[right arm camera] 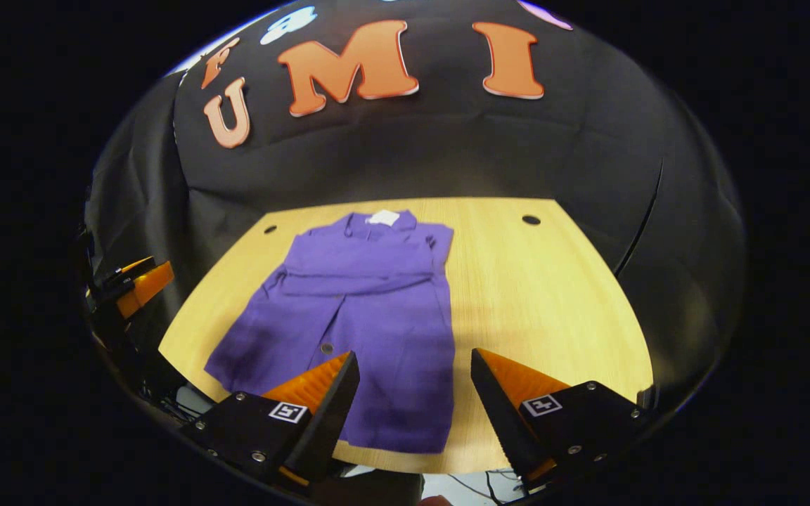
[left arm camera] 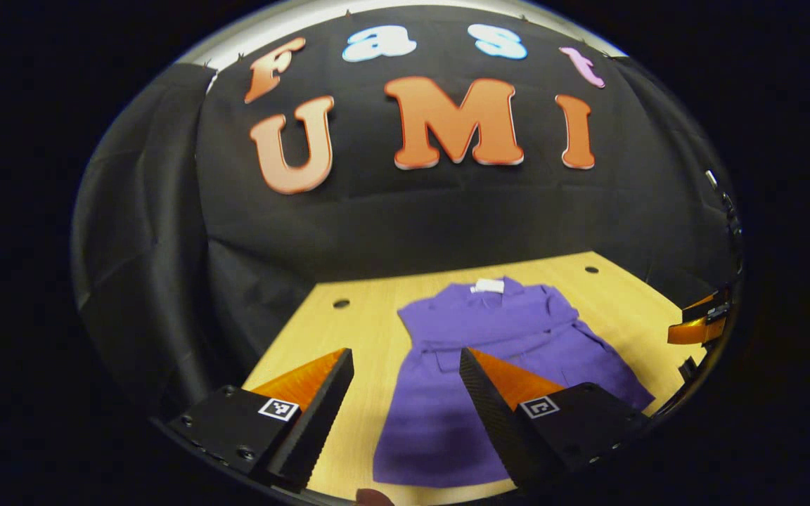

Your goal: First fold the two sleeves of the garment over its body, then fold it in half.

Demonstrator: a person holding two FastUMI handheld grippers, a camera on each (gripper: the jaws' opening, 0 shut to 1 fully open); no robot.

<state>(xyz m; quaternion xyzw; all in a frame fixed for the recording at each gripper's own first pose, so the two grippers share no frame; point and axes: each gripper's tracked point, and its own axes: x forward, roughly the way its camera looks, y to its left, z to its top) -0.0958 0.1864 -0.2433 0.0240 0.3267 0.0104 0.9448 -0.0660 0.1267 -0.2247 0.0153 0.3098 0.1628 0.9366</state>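
We see the purple shirt (right arm camera: 370, 316) flat on the table (right arm camera: 553, 295), sleeves across its body; our left claw (left arm camera: 405, 393) and right claw (right arm camera: 415, 397) hang apart above its hem. Pinching one layer could drag the sleeves loose

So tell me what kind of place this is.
Likely a staged recording booth, not a home: black cloth wall draped behind and around, a bare wooden table with round holes, and just a purple garment laid flat on it.

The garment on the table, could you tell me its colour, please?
Purple garment, plain, clearest in the right gripper view.
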